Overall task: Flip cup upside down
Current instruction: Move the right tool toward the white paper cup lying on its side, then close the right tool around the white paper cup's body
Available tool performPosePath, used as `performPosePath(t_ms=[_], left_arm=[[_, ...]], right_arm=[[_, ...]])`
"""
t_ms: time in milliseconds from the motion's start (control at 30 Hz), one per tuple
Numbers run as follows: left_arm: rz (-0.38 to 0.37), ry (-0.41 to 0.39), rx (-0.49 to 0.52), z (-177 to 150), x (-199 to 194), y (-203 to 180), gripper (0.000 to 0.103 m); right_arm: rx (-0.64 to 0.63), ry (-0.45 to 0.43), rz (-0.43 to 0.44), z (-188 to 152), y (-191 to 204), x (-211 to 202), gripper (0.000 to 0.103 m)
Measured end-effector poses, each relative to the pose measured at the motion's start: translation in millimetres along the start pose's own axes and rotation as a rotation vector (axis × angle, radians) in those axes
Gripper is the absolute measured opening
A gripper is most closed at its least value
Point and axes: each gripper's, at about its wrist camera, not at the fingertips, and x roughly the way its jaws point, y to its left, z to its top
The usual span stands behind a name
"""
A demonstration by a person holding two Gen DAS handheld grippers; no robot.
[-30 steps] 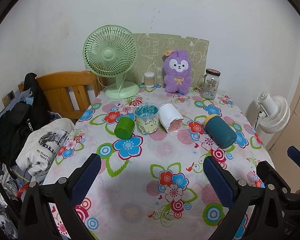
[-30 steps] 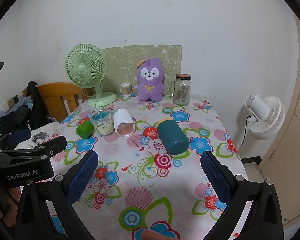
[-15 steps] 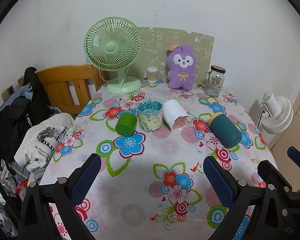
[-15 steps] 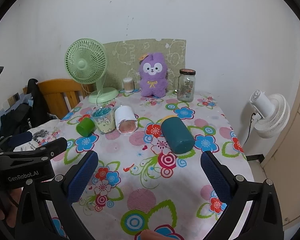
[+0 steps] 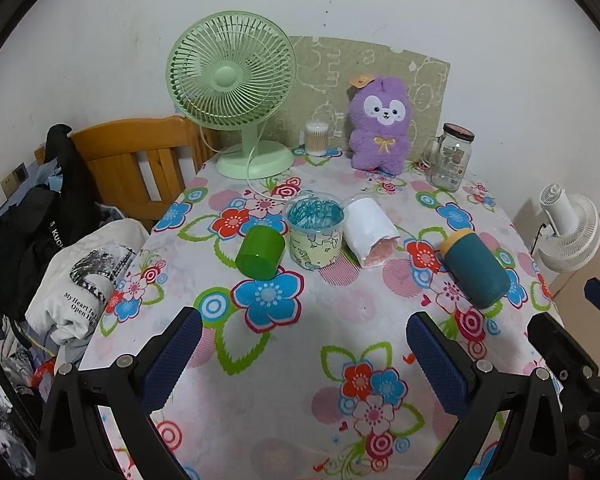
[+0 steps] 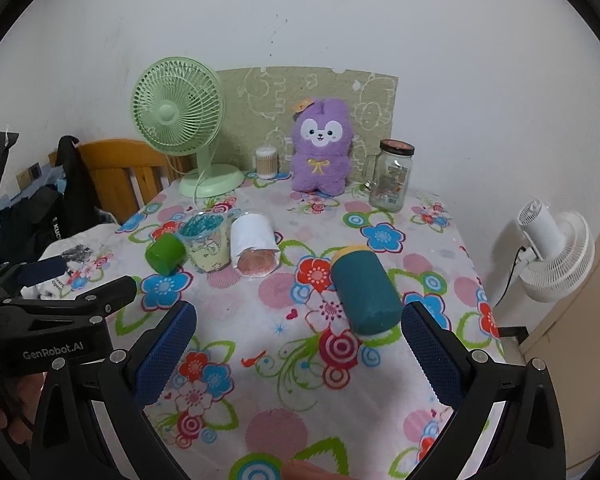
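Right gripper (image 6: 298,354) wide open and empty, left gripper (image 5: 304,354) the same, both closing in on the table (image 5: 312,380) since a second ago. The teal cup (image 6: 364,294) lies on its side just ahead of the right fingers, so a grab looks imminent, nothing flipped yet

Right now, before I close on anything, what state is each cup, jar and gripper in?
green cup: on its side
clear plastic cup: upright, blue lid on
white cup: on its side
teal cup: on its side
glass jar: upright, lidded
left gripper: open, empty
right gripper: open, empty
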Motion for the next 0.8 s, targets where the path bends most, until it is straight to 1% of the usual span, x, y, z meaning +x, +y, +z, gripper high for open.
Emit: performPosePath(t_ms=[133, 267, 367, 500, 600, 667, 800], left_arm=[[-0.004, 0.017, 0.015, 10, 18, -4, 0.103], [-0.005, 0.038, 0.015, 22, 39, -5, 0.103], [0.002, 0.056, 0.017, 29, 57, -3, 0.103], [0.014, 0.085, 0.016, 38, 80, -2, 0.103], [0.034, 0.098, 0.012, 45, 96, 0, 0.103], [0.033, 0.109, 0.006, 48, 105, 2, 0.103], [0.054, 0.140, -0.005, 54, 124, 7, 0.103]], right_arm=[[-0.007, 0.027, 0.010, 11, -6, 21, 0.103], [0.003, 0.074, 0.055, 24, -13, 54, 0.103], [-0.054, 0.094, 0.028, 32, -11, 82, 0.103], [-0.097, 0.138, 0.044, 39, -8, 113, 0.103], [-0.105, 0.174, 0.090, 46, -7, 134, 0.103], [-0.102, 0.200, 0.130, 51, -6, 148, 0.103], [-0.124, 0.247, 0.178, 59, 0, 172, 0.103]])
